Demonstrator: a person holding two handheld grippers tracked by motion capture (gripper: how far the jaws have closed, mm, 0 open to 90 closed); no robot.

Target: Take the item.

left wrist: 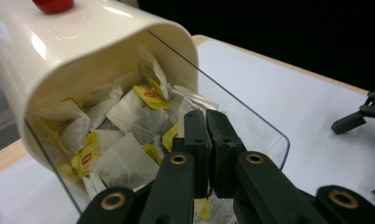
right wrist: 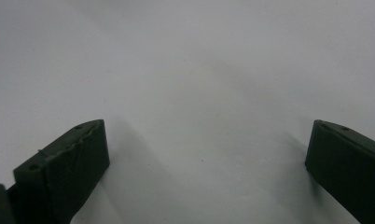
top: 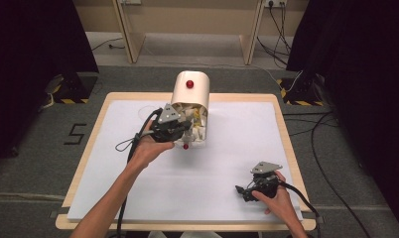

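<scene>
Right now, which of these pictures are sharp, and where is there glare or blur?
High view: evenly lit, fairly sharp, dark corners. Left gripper view: glare streaks on the cream dispenser; tea bags crisp, near fingers soft. Right gripper view: white table featureless, fingers blurred, faint shadows.

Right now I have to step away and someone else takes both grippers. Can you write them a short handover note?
Left gripper: jaws shut, tips at the open mouth of the cream dispenser, among the tea bags. A yellow tag hangs just below the jaws; whether a bag is pinched I cannot tell.
Right gripper: open, holding nothing, resting over the white mat near the front right corner.
Done: dispenser's clear flap is open and the left gripper has reached in.
Left: draw the left gripper out, check that a bag comes with it, set it on the mat.
</scene>
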